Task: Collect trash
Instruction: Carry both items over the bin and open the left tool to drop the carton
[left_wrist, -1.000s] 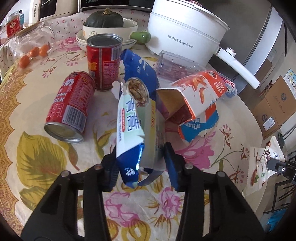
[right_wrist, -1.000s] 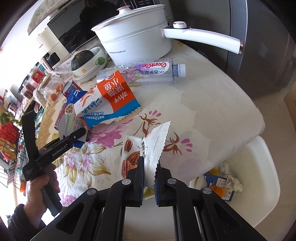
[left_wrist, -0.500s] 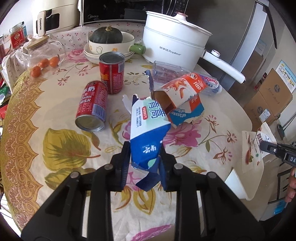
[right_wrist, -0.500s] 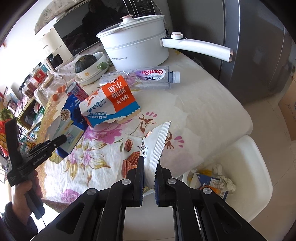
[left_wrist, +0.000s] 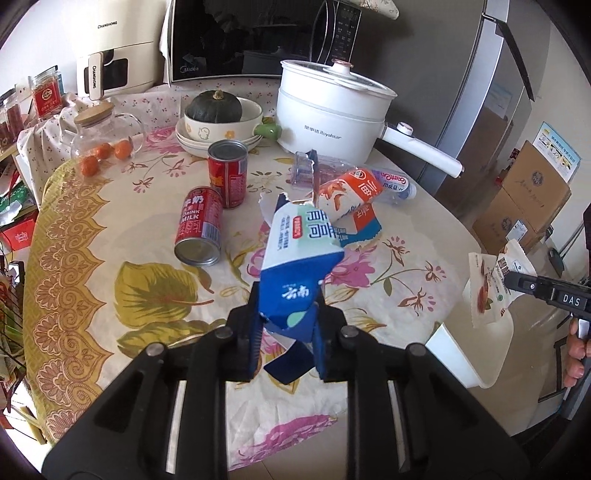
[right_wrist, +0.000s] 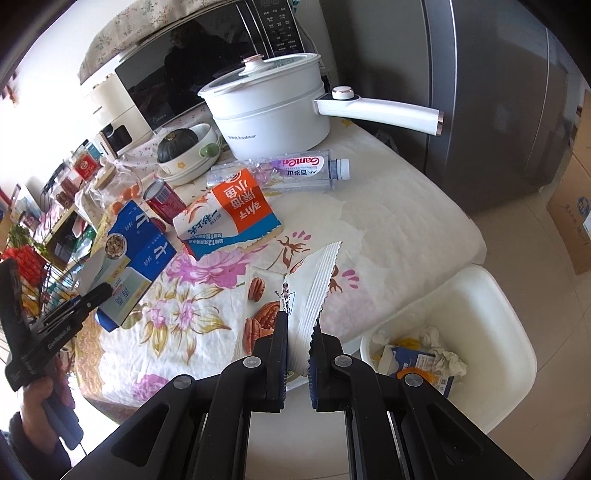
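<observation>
My left gripper (left_wrist: 288, 317) holds a torn blue and white carton (left_wrist: 299, 258) above the flowered tablecloth; its jaws are still closing and the pads press the carton's lower end. From the right wrist view the same carton (right_wrist: 136, 254) hangs at the left. My right gripper (right_wrist: 298, 325) is shut on a white pecan snack packet (right_wrist: 310, 288), held past the table's edge, beside the white bin (right_wrist: 480, 295) on the floor. The bin holds crumpled paper and a carton.
On the table lie an orange and white carton (left_wrist: 354, 203), a crushed water bottle (left_wrist: 391, 184), a fallen red can (left_wrist: 201, 225) and an upright red can (left_wrist: 227, 173). A white pot (left_wrist: 328, 107), a bowl with a squash (left_wrist: 214, 110) and a glass jar (left_wrist: 99, 136) stand behind.
My left gripper closed on the blue carton and lifted it off the table, drawing back. The right gripper rose a little with the packet, bringing more of the bin into view.
</observation>
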